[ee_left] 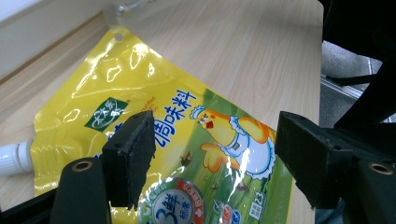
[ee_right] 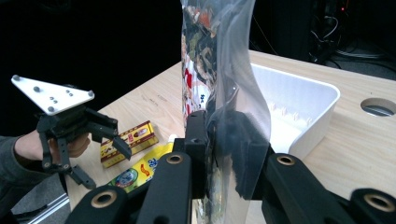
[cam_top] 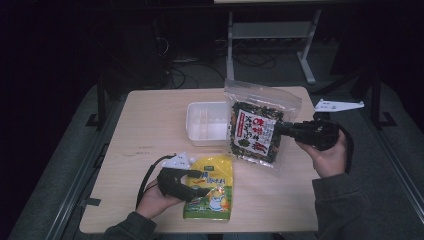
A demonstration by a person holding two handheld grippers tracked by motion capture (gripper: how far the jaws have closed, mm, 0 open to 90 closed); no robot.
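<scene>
A clear bag of dark green and red snack mix (cam_top: 256, 129) stands tilted above the table's right side, with my right gripper (cam_top: 281, 129) shut on its right edge. In the right gripper view the pads (ee_right: 243, 154) pinch the clear film of the bag (ee_right: 210, 56), which rises upright. A yellow spouted pouch with a cartoon chicken (cam_top: 212, 189) lies flat near the front edge. My left gripper (cam_top: 200, 190) hovers over its left part, jaws open. In the left gripper view the pouch (ee_left: 140, 79) lies beneath and between the spread pads (ee_left: 133, 154), which do not press on it.
An empty white tray (cam_top: 207, 122) sits at the table's middle, just left of the bag. A small red and yellow box (ee_right: 128, 142) lies by the left gripper (ee_right: 79, 135). The wooden table (cam_top: 150, 125) has a round hole (ee_right: 378, 106) near the tray.
</scene>
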